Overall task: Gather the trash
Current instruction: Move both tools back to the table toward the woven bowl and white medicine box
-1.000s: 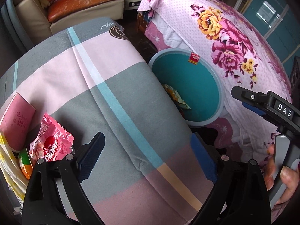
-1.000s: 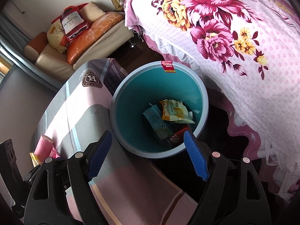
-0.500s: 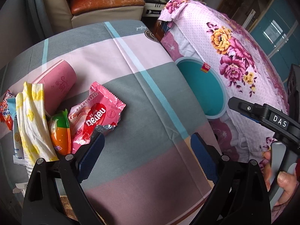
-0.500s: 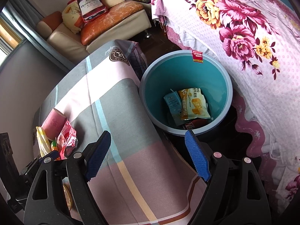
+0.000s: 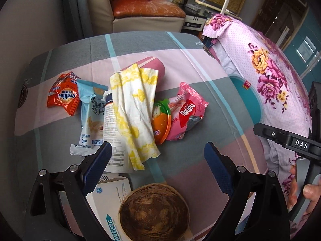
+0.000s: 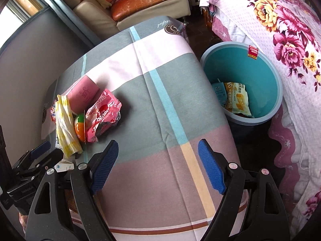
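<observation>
My left gripper [image 5: 156, 150] hangs open over a pile of trash on the striped tablecloth, nothing between its fingers. In the pile lie an orange Ovaltine wrapper [image 5: 62, 96], a light blue snack packet [image 5: 90, 116], a yellow-and-white napkin [image 5: 134, 108], an orange jelly cup [image 5: 160, 120] and a pink wafer wrapper [image 5: 186, 112]. My right gripper [image 6: 158, 148] is open and empty above bare cloth, right of the pile. The teal bin [image 6: 278, 84] stands on the floor beside the table, with wrappers [image 6: 236, 98] inside.
A pink cup [image 5: 152, 65] lies behind the napkin. A brown round shell [image 5: 154, 212] and a white box [image 5: 108, 196] sit at the table's near edge. A floral bedspread [image 6: 280, 30] borders the bin. A sofa [image 5: 144, 10] stands behind the table.
Both grippers have swung left, away from the bin and over the table. The trash pile has come fully into the left wrist view. Both stay open.
</observation>
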### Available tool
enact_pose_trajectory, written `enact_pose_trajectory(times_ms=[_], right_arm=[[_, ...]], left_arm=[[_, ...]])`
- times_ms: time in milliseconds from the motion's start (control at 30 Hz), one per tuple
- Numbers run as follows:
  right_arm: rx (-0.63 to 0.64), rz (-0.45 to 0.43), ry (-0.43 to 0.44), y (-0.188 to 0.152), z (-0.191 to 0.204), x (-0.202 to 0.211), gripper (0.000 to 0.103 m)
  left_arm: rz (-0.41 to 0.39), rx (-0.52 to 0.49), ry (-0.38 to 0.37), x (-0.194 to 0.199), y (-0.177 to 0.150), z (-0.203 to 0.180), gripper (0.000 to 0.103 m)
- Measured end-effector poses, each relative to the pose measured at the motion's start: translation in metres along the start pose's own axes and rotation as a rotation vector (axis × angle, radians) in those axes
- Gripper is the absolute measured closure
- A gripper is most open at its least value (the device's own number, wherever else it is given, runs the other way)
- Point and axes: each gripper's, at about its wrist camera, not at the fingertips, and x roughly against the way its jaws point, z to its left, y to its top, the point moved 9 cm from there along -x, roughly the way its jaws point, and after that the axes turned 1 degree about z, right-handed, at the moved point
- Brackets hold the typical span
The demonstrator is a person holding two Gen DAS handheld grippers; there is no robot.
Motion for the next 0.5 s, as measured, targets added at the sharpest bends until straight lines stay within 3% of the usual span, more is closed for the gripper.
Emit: enact_pose_trajectory(times_ms=[267, 500], right_arm=[[0.106, 0.139, 0.092, -0.05, 0.07, -0.028, 0.025], [0.178, 0.267, 0.188, -0.102, 0.119, -0.043, 0.025]], left_arm=[[0.022, 0.138, 0.009, 0.01, -0.036, 0.074, 0.01], [0.046, 0.165, 0.018, 0.012, -0.066, 0.101, 0.01]])
